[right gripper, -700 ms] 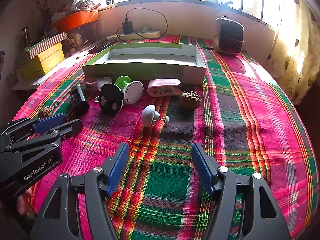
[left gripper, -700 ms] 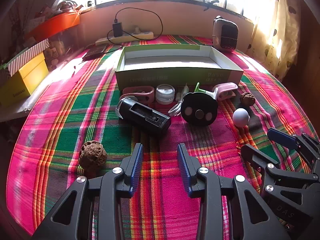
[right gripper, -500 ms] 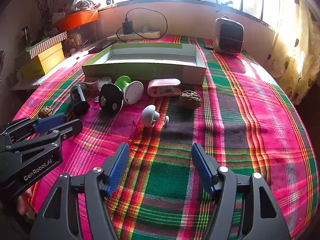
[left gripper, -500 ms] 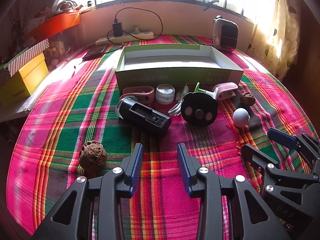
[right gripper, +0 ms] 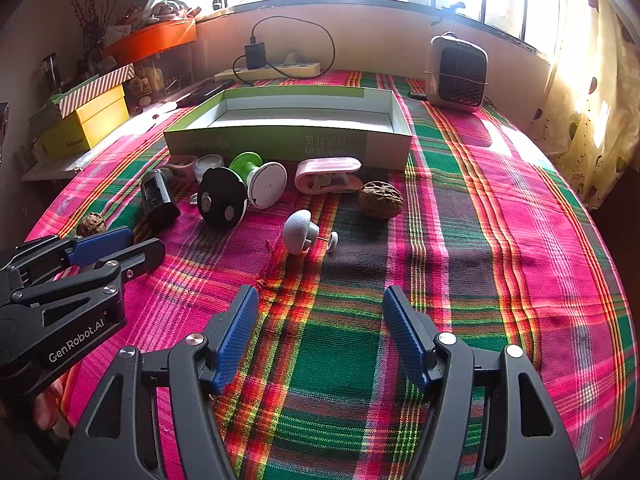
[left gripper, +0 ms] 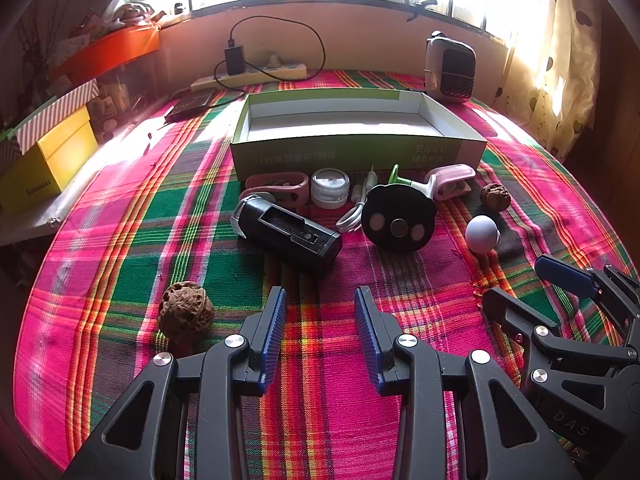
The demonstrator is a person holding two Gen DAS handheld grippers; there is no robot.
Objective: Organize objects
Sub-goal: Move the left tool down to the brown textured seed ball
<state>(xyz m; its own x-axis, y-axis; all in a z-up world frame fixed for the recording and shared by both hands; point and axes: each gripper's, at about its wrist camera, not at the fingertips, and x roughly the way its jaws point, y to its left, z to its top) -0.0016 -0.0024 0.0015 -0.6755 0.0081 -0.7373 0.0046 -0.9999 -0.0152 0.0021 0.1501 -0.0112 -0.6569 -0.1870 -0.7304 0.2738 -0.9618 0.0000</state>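
Both claws hang empty above the plaid-covered desk (right gripper: 500, 240): the left claw (left gripper: 320, 332) has its blue pads parted to a moderate gap with only cloth between them, and the right claw (right gripper: 316, 332) stands wider, also over bare cloth. No item is in the box (left gripper: 352, 152) yet, so by the look of it the sorting has not begun and this is the approach before a first pick. Ahead of the left claw, the nearest piece is the black case (left gripper: 288, 232), lying at a slant; just to the left of that claw sits a walnut (left gripper: 185, 312). Ahead of the right claw and slightly left is the white knob with a small pin (right gripper: 299, 231), and a second walnut (right gripper: 380, 199) lies beyond it to the right. Farther ahead, in a row touching or just beside the front wall of the box, are a black disc (left gripper: 398, 216), a green and white spool (right gripper: 260, 178), a small white jar (left gripper: 330, 186), two pink clips (right gripper: 328, 176) and a white cable (left gripper: 354, 216). Counted: two walnuts, two pink clips, and one each of case, disc, spool, jar, knob, cable and box. The next move probably calls for lowering one claw over a near item, squaring the pads to it, and closing; the round walnuts and knob may roll if nudged.
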